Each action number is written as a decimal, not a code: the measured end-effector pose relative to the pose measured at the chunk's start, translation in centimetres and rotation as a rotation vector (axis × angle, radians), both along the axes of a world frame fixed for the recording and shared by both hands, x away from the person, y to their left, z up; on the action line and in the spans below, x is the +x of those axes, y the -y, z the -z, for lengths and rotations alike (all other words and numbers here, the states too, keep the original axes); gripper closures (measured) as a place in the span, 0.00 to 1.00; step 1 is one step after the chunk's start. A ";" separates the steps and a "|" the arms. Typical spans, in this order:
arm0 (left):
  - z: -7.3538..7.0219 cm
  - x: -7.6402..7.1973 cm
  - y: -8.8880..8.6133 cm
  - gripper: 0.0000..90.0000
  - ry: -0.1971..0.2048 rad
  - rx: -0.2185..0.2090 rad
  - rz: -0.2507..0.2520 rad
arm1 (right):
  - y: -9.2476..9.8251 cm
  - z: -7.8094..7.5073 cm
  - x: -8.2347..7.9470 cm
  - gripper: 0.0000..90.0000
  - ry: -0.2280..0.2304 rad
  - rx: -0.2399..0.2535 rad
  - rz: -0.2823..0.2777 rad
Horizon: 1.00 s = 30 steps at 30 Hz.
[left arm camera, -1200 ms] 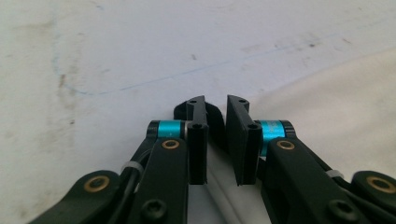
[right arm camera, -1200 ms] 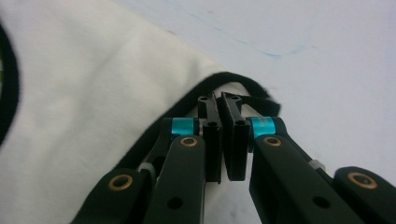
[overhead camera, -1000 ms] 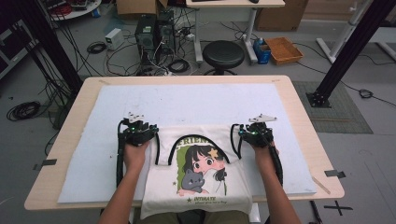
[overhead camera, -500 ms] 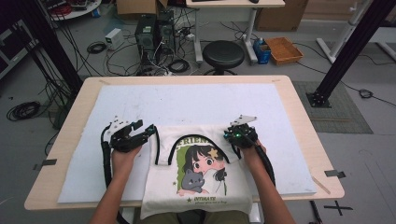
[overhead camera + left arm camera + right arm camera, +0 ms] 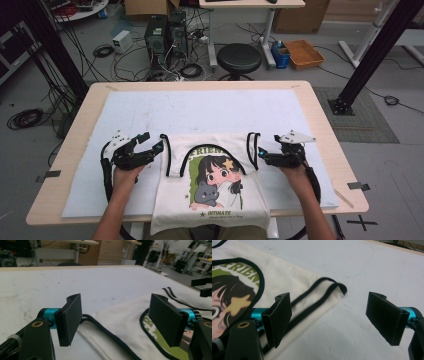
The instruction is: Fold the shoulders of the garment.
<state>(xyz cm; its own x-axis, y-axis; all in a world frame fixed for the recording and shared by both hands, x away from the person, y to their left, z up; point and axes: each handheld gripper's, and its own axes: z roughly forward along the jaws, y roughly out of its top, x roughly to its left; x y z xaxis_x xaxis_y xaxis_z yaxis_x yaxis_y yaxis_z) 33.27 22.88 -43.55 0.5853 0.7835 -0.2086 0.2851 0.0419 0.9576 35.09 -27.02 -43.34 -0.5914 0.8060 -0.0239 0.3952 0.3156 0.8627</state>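
Item: white sleeveless shirt [image 5: 212, 185] with black trim and a cartoon print of a girl and a grey cat. It lies flat, print up, on the white mat [image 5: 200, 112] that covers the desk [image 5: 320, 120], at the 6 o'clock side of the mat. Its hem hangs over the near desk edge. Both shoulder straps point toward 12 o'clock.

Left hand-held gripper [image 5: 156, 146]: at 9 o'clock of the shirt, just beside the left strap [image 5: 164, 155]. Its jaws have just been opening and stand wide apart. In the left gripper view the shirt's black-edged armhole lies on the mat under the gap between the jaws, and neither pad presses on it.

Right hand-held gripper [image 5: 261, 154]: at 3 o'clock of the shirt, just beside the right strap [image 5: 253, 149]. Its jaws have just been opening and stand wide apart. In the right gripper view the strap's folded end [image 5: 332, 288] lies flat on the mat ahead of the jaws, touching neither.

Surroundings: black round stool [image 5: 240, 57] at 12 o'clock beyond the desk; a computer tower [image 5: 156, 37] and loose cables on the floor at 11 o'clock.
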 end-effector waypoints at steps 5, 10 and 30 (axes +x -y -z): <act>-0.2 -0.7 -0.5 0.30 0.027 -0.040 0.036 | 2.7 0.1 -1.6 0.23 0.018 0.032 -0.006; 0.1 -0.7 -0.7 0.30 0.028 0.012 0.063 | 4.4 -0.8 -2.6 0.23 0.064 0.051 0.041; -0.3 -1.2 -1.7 0.30 0.060 -0.034 0.034 | 5.9 0.2 -2.3 0.23 0.074 0.088 0.137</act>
